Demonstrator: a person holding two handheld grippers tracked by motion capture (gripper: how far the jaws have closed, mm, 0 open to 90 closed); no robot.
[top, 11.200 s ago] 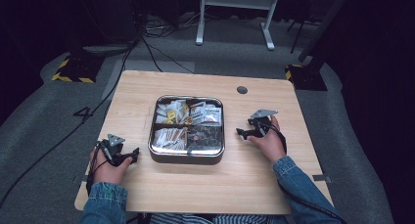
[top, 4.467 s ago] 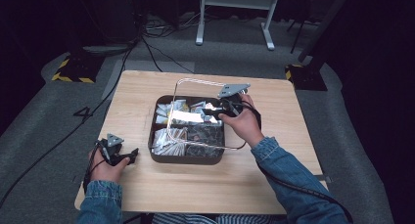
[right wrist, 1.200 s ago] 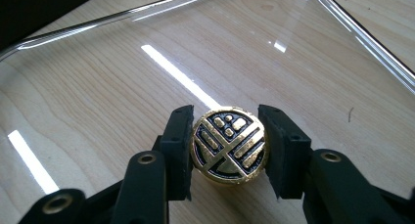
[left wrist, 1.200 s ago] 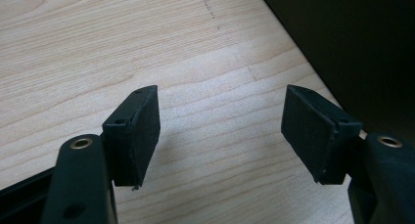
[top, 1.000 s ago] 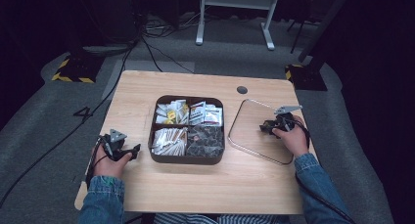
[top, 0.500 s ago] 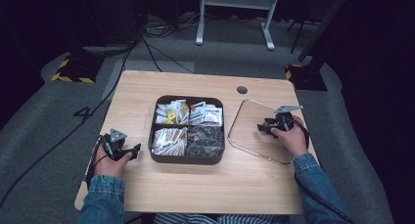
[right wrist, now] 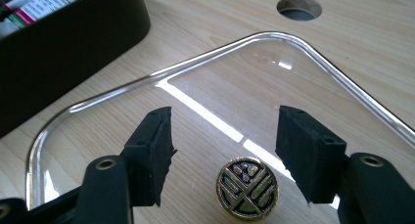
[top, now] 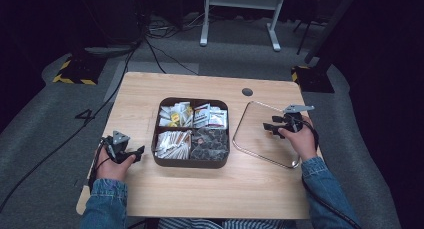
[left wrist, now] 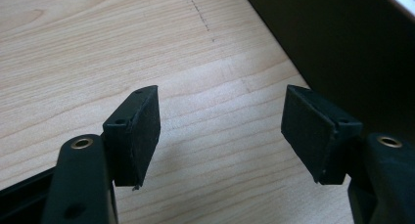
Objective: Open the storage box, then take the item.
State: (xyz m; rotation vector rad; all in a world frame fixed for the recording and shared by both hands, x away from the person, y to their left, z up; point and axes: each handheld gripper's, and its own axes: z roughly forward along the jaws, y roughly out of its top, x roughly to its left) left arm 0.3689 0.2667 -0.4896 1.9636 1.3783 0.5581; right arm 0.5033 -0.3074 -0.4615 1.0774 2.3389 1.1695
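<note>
1. On the right side of the wooden table lies the clear lid, flat on the wood and just beside the dark tray, apart from it; set there, I judge, to leave the tray's contents free to reach
2. Over the lid's middle sits the right gripper, whose jaws have just been opening; the round knob stands between the pads with a gap on each side, so the lid is let go rather than held
3. At the table's left edge the left gripper rests with jaws spread wide over bare wood and nothing between them, parked beside the tray's dark wall, seemingly waiting its turn
4. Materials: the lid is transparent, glossy, a rounded square with a raised rim that catches bright streaks of light; its knob is dark with a gold-coloured line pattern
5. The tray is a rounded square of matt dark brown, split into four compartments holding paper sachets, pale packets and something dark and crinkled
6. The tabletop is pale, fine-grained wood with a round cable hole beyond the lid; the gripper pads look matt black and slightly rough
</note>
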